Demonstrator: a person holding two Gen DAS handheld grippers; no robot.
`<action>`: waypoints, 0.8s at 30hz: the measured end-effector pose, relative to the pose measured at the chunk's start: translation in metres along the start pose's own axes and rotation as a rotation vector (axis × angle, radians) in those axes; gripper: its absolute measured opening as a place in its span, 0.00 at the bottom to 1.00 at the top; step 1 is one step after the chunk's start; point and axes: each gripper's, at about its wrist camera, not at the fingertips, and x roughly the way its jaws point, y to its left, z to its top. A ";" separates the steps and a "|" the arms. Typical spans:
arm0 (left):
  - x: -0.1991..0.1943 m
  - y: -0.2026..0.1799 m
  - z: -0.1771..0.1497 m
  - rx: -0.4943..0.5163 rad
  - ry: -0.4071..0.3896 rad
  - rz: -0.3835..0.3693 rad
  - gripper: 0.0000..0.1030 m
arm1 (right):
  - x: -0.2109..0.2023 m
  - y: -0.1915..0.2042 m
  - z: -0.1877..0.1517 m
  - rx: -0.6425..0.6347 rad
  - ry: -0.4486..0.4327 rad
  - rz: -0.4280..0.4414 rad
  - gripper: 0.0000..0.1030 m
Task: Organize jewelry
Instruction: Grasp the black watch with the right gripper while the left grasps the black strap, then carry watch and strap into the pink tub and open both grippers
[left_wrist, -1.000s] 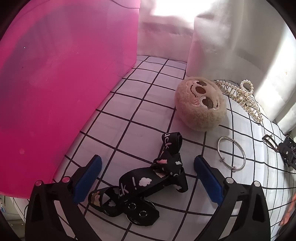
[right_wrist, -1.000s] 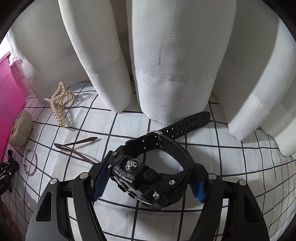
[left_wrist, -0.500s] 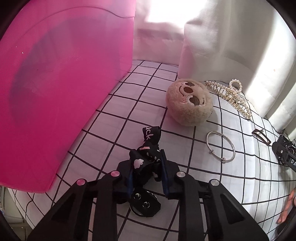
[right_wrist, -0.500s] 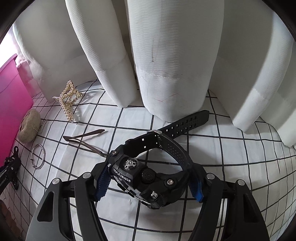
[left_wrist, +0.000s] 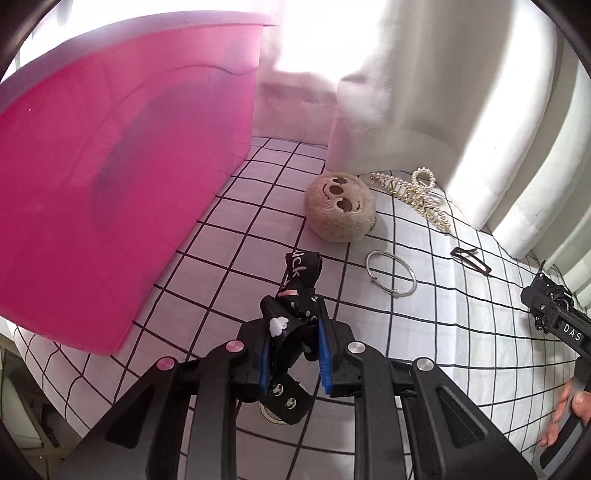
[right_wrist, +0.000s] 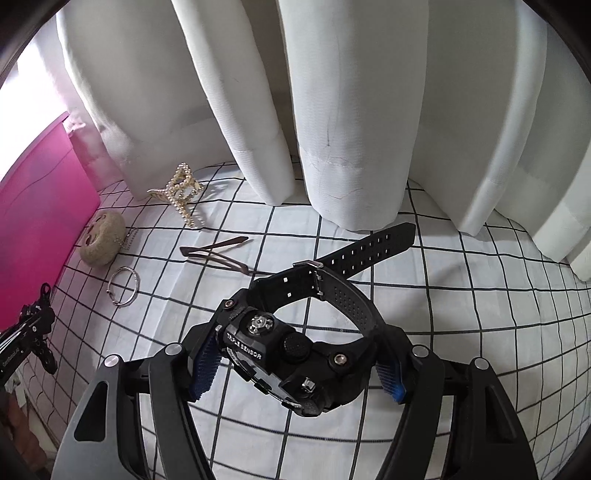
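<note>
The left claw (left_wrist: 291, 354) is clamped on the black printed strap (left_wrist: 295, 291) (pink bin (left_wrist: 110, 184) at ten o'clock). The right claw (right_wrist: 295, 365) grips the black watch (right_wrist: 295, 354) above the checked cloth (right_wrist: 480, 314).

Right wrist view. The right gripper (right_wrist: 297, 373) clamps a black watch (right_wrist: 291, 354) by its case, blue pads pressing both sides; the face reads "TRIPLE SENSOR". The perforated strap (right_wrist: 369, 245) extends beyond the watch toward the white curtain (right_wrist: 332, 110). Everything rests on a white cloth with a black grid (right_wrist: 461, 314). Left of the watch lie brown hair clips (right_wrist: 218, 253), then a silver bangle (right_wrist: 123, 286), then a beige plush face (right_wrist: 103, 238) beside the pink bin (right_wrist: 33, 206). A pearl claw clip (right_wrist: 181, 192) stands at the curtain's hem. The left gripper (right_wrist: 33, 332) shows at the left edge.
</note>
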 end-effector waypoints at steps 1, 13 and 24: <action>-0.007 -0.001 0.000 0.004 -0.003 -0.006 0.19 | -0.007 -0.002 0.002 -0.006 -0.003 0.004 0.65; -0.099 -0.012 0.032 0.070 -0.110 -0.092 0.19 | -0.096 0.028 0.018 -0.062 -0.069 0.062 0.65; -0.166 0.031 0.092 0.032 -0.278 -0.062 0.19 | -0.151 0.117 0.073 -0.186 -0.210 0.196 0.65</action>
